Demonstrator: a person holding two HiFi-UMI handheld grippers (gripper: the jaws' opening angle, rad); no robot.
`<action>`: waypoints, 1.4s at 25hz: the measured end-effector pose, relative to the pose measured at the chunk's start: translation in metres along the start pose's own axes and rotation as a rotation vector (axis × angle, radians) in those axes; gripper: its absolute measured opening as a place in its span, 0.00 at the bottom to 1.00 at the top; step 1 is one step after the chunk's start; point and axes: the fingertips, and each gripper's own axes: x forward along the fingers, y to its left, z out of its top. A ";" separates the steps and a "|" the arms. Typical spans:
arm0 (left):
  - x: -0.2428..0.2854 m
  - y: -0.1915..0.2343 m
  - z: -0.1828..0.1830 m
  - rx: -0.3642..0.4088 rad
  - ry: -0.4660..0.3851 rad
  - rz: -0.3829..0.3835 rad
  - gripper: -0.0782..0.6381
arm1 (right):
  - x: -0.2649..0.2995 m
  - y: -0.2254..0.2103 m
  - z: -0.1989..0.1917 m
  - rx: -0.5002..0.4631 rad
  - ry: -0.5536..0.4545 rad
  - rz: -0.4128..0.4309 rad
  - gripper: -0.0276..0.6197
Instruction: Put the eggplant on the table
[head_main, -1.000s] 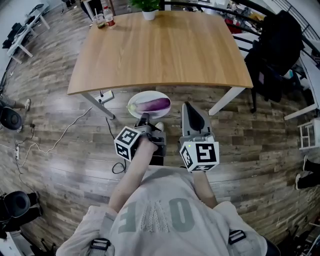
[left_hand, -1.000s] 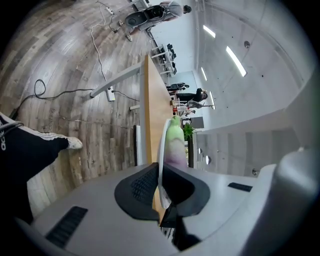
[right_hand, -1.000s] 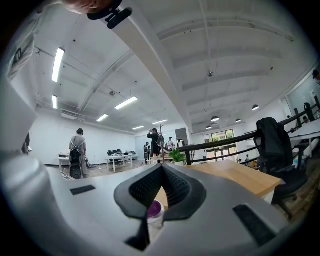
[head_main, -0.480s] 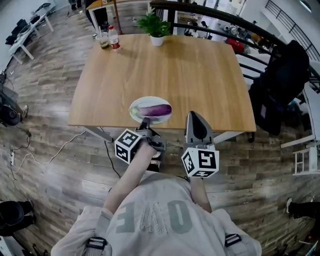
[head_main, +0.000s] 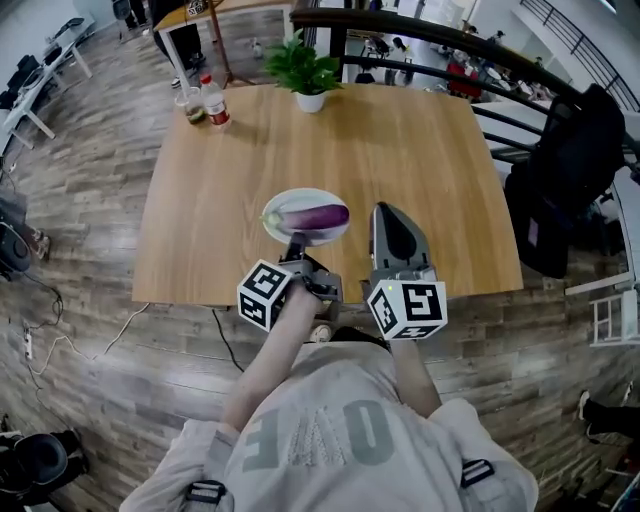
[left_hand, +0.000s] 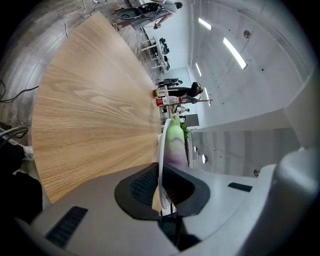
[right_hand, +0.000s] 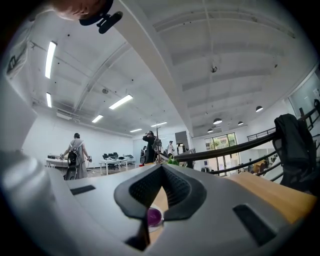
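My left tool (head_main: 296, 241) is clamped on the near rim of the white plate (head_main: 283, 205). The eggplant (head_main: 318, 216) lies on the plate, over the near part of the bench (head_main: 400, 140); whether the plate touches the wood I cannot tell. My right tool (head_main: 386, 210) hangs just beside it, jaws together and empty, its own camera catching only a purple sliver of eggplant beneath them.

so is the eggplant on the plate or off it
On the plate. In the head view the purple eggplant lies across the white plate, whose near rim the left tongs are shut on.
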 end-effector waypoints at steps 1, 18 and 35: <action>0.004 -0.001 0.001 0.002 -0.002 0.005 0.14 | 0.006 -0.002 0.002 -0.006 0.000 0.002 0.07; 0.065 0.012 -0.042 0.073 0.039 0.097 0.14 | 0.011 -0.064 -0.021 0.058 0.113 -0.048 0.07; 0.097 0.087 -0.067 0.048 0.119 0.192 0.14 | -0.041 -0.099 -0.052 0.141 0.221 -0.174 0.07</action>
